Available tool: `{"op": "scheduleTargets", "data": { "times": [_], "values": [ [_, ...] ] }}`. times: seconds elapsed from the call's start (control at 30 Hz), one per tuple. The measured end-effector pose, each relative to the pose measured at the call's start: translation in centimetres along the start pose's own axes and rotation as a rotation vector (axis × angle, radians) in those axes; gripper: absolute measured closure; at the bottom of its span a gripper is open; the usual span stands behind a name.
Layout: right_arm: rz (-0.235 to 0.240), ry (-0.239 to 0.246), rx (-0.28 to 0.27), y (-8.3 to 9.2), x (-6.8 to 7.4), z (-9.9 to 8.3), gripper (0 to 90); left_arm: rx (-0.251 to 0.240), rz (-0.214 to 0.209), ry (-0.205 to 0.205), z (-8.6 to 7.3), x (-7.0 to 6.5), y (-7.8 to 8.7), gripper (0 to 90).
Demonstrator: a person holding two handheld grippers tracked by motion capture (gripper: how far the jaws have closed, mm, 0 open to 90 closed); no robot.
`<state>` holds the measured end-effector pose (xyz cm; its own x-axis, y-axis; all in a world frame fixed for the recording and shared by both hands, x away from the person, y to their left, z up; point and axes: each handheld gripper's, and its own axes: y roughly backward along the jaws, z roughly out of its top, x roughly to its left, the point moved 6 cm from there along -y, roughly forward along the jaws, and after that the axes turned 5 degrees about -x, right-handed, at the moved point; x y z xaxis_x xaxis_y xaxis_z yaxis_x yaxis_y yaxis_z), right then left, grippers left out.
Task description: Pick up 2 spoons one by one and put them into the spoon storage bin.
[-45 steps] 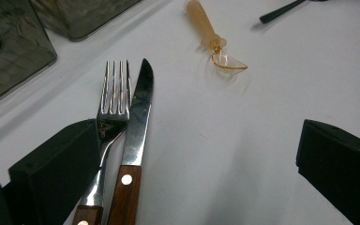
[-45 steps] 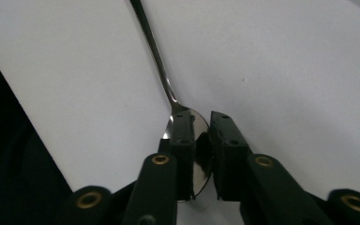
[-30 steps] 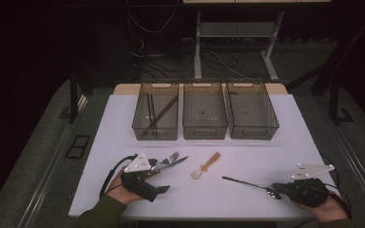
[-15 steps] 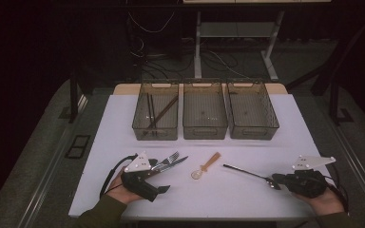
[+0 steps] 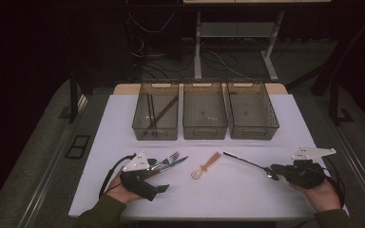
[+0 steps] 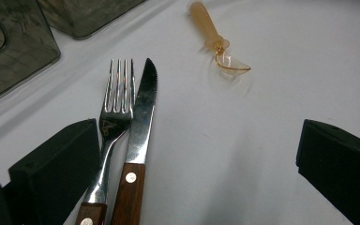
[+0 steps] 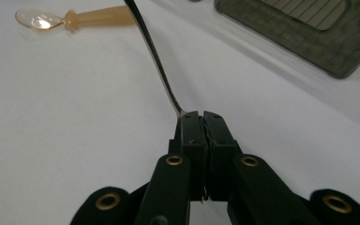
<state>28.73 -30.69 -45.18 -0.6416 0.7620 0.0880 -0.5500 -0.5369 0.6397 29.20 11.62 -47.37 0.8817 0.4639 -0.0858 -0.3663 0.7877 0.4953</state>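
Overhead, at lower right, the right gripper (image 5: 272,172) pinched a metal utensil (image 5: 244,161) above the bench (image 5: 285,118). Left gripper (image 6: 192,164) view: fingers spread beside fork (image 6: 115,110) and knife (image 6: 140,122). Right gripper view: utensil thin, stiff, probably slippery; its end was clamped.

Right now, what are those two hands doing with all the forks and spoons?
A person holds a gripper in each hand at a white table. The right gripper is shut on one end of a thin metal utensil. The left gripper is open, its jaws either side of a fork and knife lying flat. An amber plastic spoon lies between the hands. Three bins sit behind; the left one holds chopsticks.
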Motion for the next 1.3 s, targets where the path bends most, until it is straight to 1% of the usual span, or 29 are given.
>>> {"op": "scheduleTargets", "data": {
  "times": [0.03,0.07,0.17,0.23,0.3,0.67,0.77,0.87,1.13,1.23,1.3],
  "values": [
    [-0.008,-0.004,-0.007,0.0,-0.1,0.2,88.5,-0.004,0.001,0.006,0.0,-0.1,-0.1,0.0],
    [-0.009,-0.007,-0.010,-0.1,-0.1,0.4,88.5,0.000,0.001,0.001,0.0,0.0,-0.1,0.0],
    [-0.015,-0.010,-0.024,-0.2,-0.2,1.1,88.5,0.000,0.000,0.002,0.0,0.0,-0.1,0.0],
    [-0.023,-0.015,-0.031,-0.3,-0.3,1.6,88.5,0.001,-0.001,0.002,0.0,0.0,-0.1,0.0],
    [-0.037,-0.008,-0.046,-0.5,-0.5,2.2,88.5,0.004,-0.001,0.000,-0.1,-0.1,-0.1,0.0],
    [-0.085,-0.033,-0.100,-0.6,-1.1,4.9,88.5,0.007,0.001,0.000,-0.1,-0.1,-0.2,0.0],
    [-0.086,-0.043,-0.110,-0.8,-1.2,5.6,88.5,0.007,0.001,0.001,0.0,-0.1,-0.2,0.0],
    [-0.089,-0.051,-0.117,-1.1,-1.2,6.4,88.5,0.007,-0.001,0.002,-0.1,-0.1,-0.2,0.0],
    [-0.100,-0.050,-0.130,-2.4,-0.9,8.3,88.5,-0.002,-0.002,0.003,0.0,-0.2,-0.2,0.0],
    [-0.107,-0.057,-0.137,-2.8,-0.9,9.1,88.5,-0.008,-0.001,0.003,0.1,-0.2,-0.3,0.0],
    [-0.113,-0.073,-0.135,-3.1,-0.9,9.6,88.5,-0.007,-0.004,0.001,0.1,-0.3,-0.3,0.0]
  ]
}}
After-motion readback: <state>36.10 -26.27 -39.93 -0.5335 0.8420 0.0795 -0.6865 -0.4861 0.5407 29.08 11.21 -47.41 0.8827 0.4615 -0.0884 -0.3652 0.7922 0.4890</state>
